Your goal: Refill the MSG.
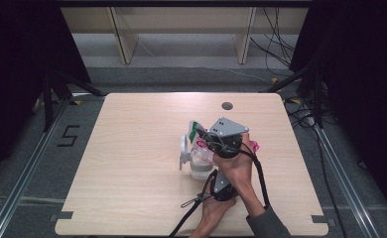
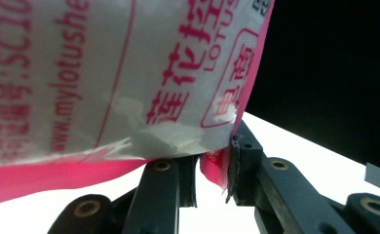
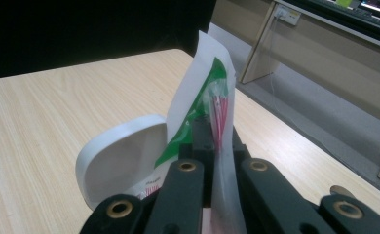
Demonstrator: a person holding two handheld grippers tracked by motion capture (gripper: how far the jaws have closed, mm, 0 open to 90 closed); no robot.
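Just right of the centre of the pale wood-grain tabletop, both hands work on a thin plastic packet, white with pink print and a green stripe. The left gripper has its black jaws clamped on the packet's glossy pink edge. The right gripper has its jaws pressed together on a crinkled clear-and-white fold of the same packet. A smooth, rounded white lid stands at the right gripper's 10 o'clock, touching the packet above a pale cup.
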